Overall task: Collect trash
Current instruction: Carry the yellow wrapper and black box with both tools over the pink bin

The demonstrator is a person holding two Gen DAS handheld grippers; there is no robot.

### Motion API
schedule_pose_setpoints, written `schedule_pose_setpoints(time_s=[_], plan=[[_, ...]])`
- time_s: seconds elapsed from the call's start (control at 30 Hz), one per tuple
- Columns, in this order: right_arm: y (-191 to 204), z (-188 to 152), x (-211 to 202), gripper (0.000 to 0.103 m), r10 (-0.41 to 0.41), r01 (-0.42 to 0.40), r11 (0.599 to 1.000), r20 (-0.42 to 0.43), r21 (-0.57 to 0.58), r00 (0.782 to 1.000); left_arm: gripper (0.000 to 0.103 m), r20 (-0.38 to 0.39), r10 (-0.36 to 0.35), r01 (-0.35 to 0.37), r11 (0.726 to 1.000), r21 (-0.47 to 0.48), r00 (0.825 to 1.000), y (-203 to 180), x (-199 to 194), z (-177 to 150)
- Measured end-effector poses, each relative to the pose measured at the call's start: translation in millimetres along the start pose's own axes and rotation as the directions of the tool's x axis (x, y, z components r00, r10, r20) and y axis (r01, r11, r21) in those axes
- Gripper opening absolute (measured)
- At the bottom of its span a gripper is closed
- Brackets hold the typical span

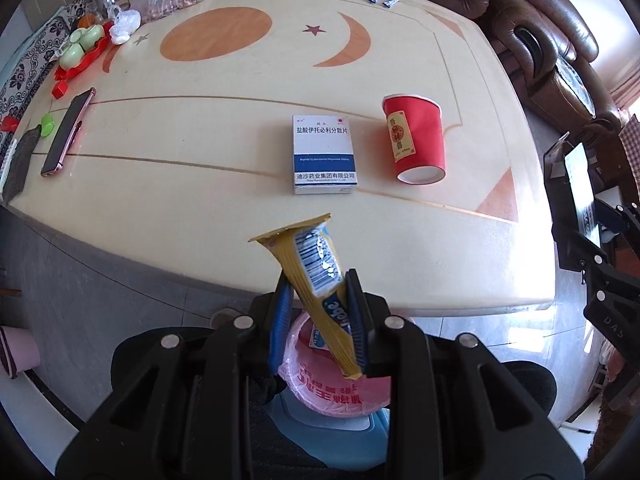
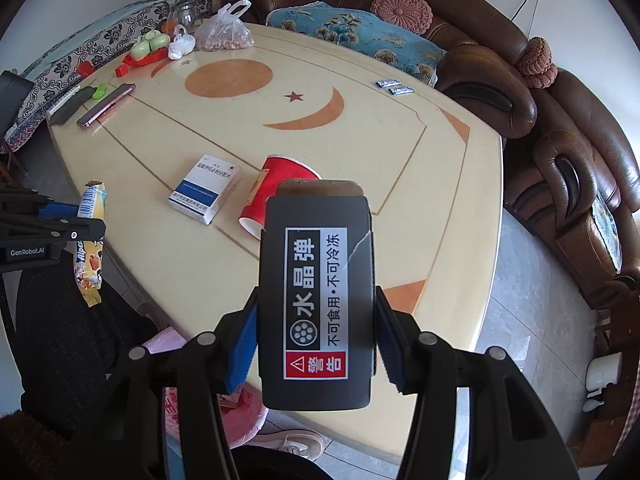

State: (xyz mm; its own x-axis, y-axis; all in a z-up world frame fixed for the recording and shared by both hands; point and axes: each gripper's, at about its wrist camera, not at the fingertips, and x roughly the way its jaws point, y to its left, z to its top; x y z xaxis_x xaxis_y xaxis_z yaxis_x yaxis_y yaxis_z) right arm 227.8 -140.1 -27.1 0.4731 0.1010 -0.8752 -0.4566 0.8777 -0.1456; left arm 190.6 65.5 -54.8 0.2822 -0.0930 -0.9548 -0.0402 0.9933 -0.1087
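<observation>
Nearest the left wrist lens, the left gripper (image 1: 320,312) was clenched on a yellow candy wrapper (image 1: 316,280), its blue pads pinching the wrapper's middle while the torn top stood up over the table edge. Directly beneath it sat a pink bag-lined bin (image 1: 340,392) with red printing — something the right wrist view caught only as a pink sliver (image 2: 236,412) low between the gripper's arms.

The right gripper (image 2: 316,332) was grasping a black box (image 2: 316,300) with a white-and-red warning label, which filled the centre of its own view; from the left wrist view the same box (image 1: 576,184) appeared only at the far right edge.

Still on the cream table (image 1: 200,184) lay a white and blue medicine box (image 1: 324,154) and, just beside it, a red paper cup (image 1: 416,140) on its side. In the right view the black box hid part of that cup (image 2: 280,184). Only the right view showed the wrapper's printed front (image 2: 90,248) — and a pink shoe (image 2: 288,440) on the floor.
</observation>
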Motion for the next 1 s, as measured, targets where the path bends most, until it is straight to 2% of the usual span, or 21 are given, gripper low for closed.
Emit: schedule_pose_setpoints(time_s=[0.27,0.53,0.73,1.0], plan=[[36.2,-39.0,-33.9,0.051,0.016,-0.016,1.000,0.010,0.015,1.000,0.027,0.024,-0.023,0.021,0.994,0.107,0.999,-12.5,-13.0,-39.9],[69.8,-75.3,-45.5,0.051,0.041,-0.040,0.999,-0.007,0.018,0.999,0.027,0.032,-0.027,0.022,0.990,0.140,0.999,-6.9,-10.4,-72.2],[95.6,-96.0,-45.1,0.051,0.052,-0.052,0.999,-0.007,0.003,0.999,0.027,0.012,-0.043,0.040,0.980,0.196,0.999,-12.6,2.9,-100.3],[112.8,-128.4,-19.5,0.052,0.108,-0.104,0.993,-0.062,0.063,0.992,0.027,0.033,-0.060,0.050,0.965,0.257,0.998,-19.0,26.1,-131.7]])
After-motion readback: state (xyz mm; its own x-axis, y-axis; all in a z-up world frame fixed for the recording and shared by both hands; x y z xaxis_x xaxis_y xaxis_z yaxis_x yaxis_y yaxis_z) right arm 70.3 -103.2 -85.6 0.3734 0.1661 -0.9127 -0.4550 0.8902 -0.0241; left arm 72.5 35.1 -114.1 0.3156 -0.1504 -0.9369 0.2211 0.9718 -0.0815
